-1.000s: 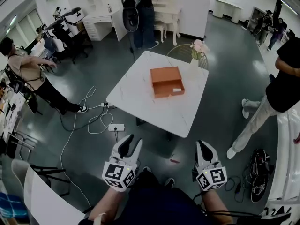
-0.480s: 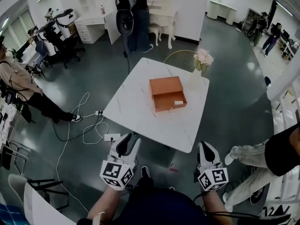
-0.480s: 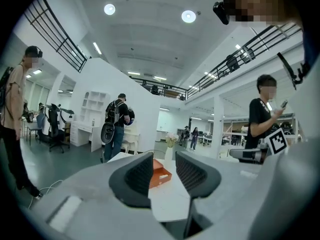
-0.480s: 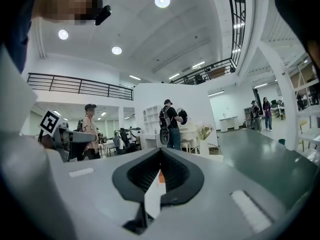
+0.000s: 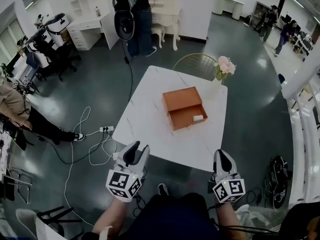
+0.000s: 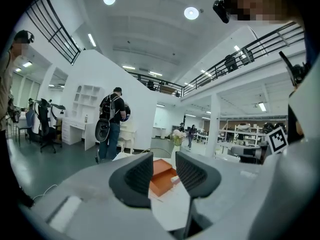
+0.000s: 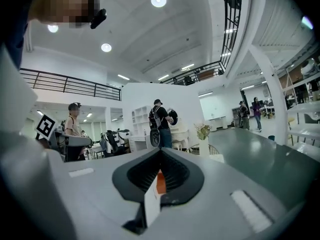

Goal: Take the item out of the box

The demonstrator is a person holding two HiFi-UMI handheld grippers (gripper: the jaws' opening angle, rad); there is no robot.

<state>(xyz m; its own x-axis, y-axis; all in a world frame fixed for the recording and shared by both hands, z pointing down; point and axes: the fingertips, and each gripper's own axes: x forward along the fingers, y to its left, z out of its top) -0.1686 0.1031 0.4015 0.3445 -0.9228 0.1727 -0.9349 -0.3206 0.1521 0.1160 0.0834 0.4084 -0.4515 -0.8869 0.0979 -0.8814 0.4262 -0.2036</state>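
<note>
Item in box, well ahead of jaws.

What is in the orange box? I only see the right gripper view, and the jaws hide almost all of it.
Observer: The head view shows the orange box open, with a small white item lying in its nearer part.
Operator: Is my other gripper open?
Observer: Yes. The left gripper has its jaws apart, with nothing held between them.
Operator: Am I touching the box?
Observer: No. The box sits out on the white table, well apart from the right gripper.
</note>
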